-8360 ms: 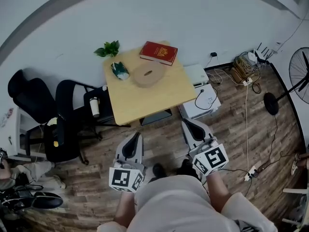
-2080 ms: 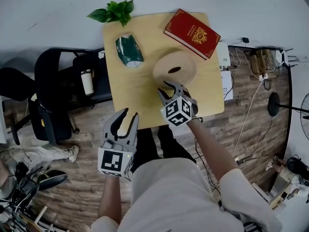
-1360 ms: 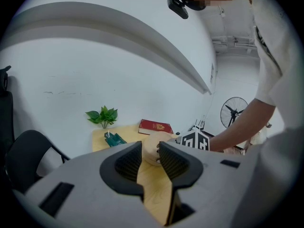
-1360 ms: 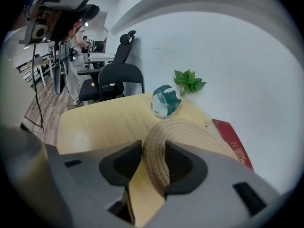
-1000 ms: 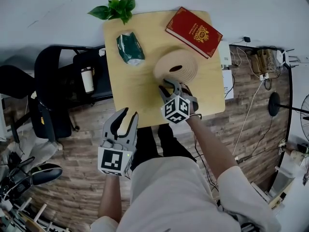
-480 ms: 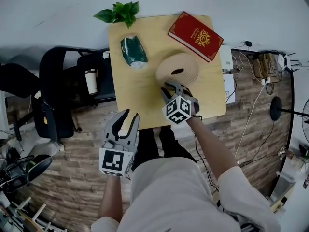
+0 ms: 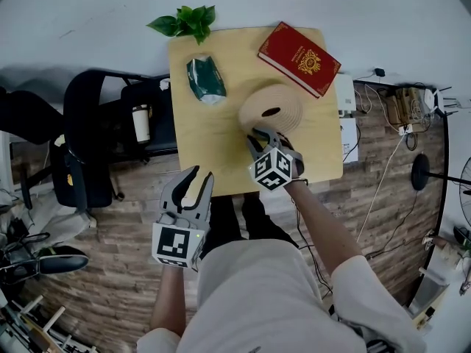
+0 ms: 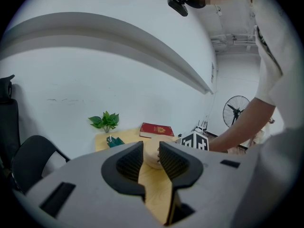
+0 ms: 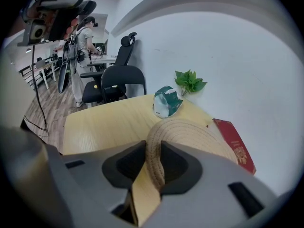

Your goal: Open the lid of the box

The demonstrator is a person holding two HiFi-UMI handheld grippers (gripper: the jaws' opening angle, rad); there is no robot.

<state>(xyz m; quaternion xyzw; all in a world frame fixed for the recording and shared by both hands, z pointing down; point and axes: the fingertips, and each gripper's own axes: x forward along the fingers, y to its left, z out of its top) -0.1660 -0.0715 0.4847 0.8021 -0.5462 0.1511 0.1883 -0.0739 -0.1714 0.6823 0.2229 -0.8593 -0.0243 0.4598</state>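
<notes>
Across the table (image 7: 199, 149), right tongs (image 7: 261, 132) have just been closing on the box lid (image 7: 272, 107) at its near rim, left tongs (image 7: 197, 173) empty, slightly apart; lifting likely follows.

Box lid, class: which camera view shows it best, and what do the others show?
Right gripper view: the box lid fills the foreground, weave clear. Head view shows its top, small; left gripper view, a distant sliver.

Table (image 7: 210, 145): one. Woven box (image 7: 271, 109): one, lidded. Red book (image 7: 299, 48): one. Green tissue pack (image 7: 205, 80): one. Leafy plant (image 7: 185, 20): one. White cup (image 7: 140, 123): one. Standing fan (image 8: 236, 111): one. Grippers: two, left gripper (image 7: 199, 176) and right gripper (image 7: 265, 134)
</notes>
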